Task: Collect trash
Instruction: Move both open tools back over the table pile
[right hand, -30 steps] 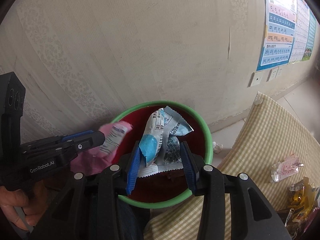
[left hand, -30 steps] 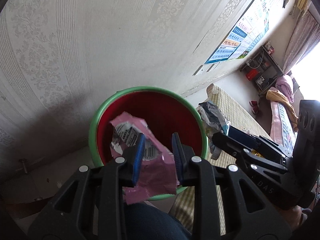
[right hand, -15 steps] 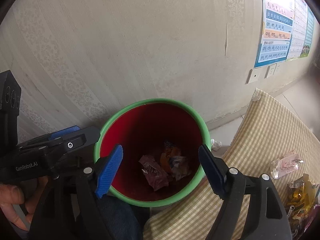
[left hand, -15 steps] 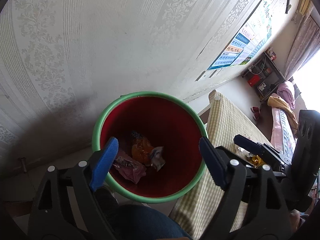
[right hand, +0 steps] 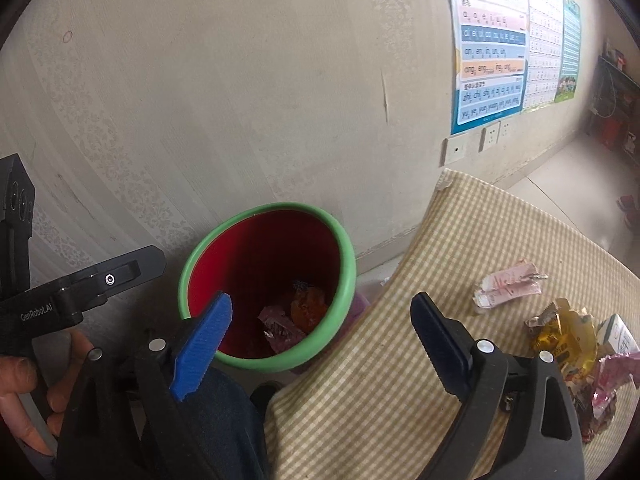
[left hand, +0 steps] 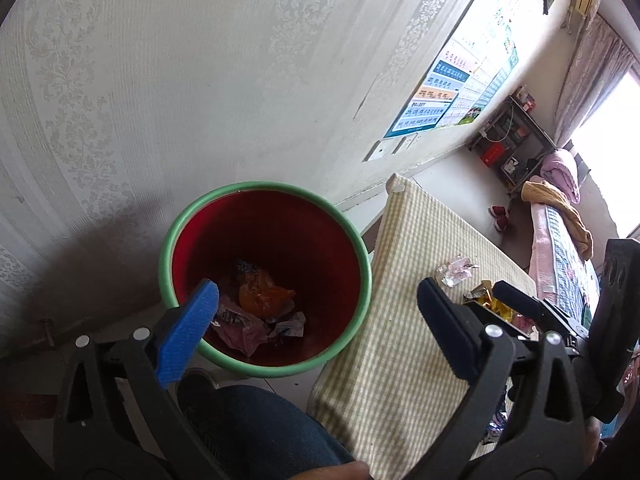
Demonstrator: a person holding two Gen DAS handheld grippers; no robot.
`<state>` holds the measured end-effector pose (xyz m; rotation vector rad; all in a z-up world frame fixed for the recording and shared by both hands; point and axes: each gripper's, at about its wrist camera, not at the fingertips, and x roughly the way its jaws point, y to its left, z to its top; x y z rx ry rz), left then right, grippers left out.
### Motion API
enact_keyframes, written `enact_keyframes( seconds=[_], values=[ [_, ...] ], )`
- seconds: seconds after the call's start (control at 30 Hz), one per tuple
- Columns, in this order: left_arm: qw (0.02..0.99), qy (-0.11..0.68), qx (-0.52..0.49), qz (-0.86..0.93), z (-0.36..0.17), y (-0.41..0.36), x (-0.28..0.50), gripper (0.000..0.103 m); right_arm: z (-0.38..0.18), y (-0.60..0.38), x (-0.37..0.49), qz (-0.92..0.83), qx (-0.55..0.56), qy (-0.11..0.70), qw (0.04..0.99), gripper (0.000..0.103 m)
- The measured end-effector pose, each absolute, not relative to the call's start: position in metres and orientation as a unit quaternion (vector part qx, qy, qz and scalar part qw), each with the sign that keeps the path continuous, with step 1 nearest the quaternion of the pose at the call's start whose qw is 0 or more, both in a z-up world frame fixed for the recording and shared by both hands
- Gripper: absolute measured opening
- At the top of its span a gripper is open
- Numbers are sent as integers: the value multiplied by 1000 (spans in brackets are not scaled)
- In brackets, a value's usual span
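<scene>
A red bin with a green rim (left hand: 362,248) (right hand: 349,264) stands on the floor by the wall. Crumpled wrappers (left hand: 260,308) (right hand: 292,320), pink, orange and silver, lie at its bottom. My left gripper (left hand: 316,288) hangs above the bin's near side; its jaws are opening wide and hold nothing. My right gripper (right hand: 320,300) is over the bin's near-right edge and the table corner, jaws also opening and empty. More wrappers lie on the checked tablecloth (right hand: 400,360): a pink-white one (right hand: 506,286), a yellow one (right hand: 560,332) and a pink one (right hand: 612,368).
A patterned wall (left hand: 200,80) rises right behind the bin, with a poster (right hand: 488,52) and sockets (right hand: 456,148). A person's knee in dark jeans (left hand: 248,428) is below the grippers. A hand (right hand: 24,380) holds the left gripper's handle. A shelf (left hand: 512,148) stands far back.
Both grippers opened and let go of their wrappers, the pink one and the blue-white one, which dropped into the bin. Both then drew back and right, toward the table.
</scene>
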<state>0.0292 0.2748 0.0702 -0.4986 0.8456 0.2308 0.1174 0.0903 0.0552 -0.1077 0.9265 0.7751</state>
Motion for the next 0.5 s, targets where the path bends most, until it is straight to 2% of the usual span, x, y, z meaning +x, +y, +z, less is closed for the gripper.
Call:
enact_keyframes(
  seconds=[0.5],
  values=[
    [885, 421, -196, 30, 76, 175, 55, 97, 56, -54, 118, 258, 4, 437, 861, 90]
  ],
)
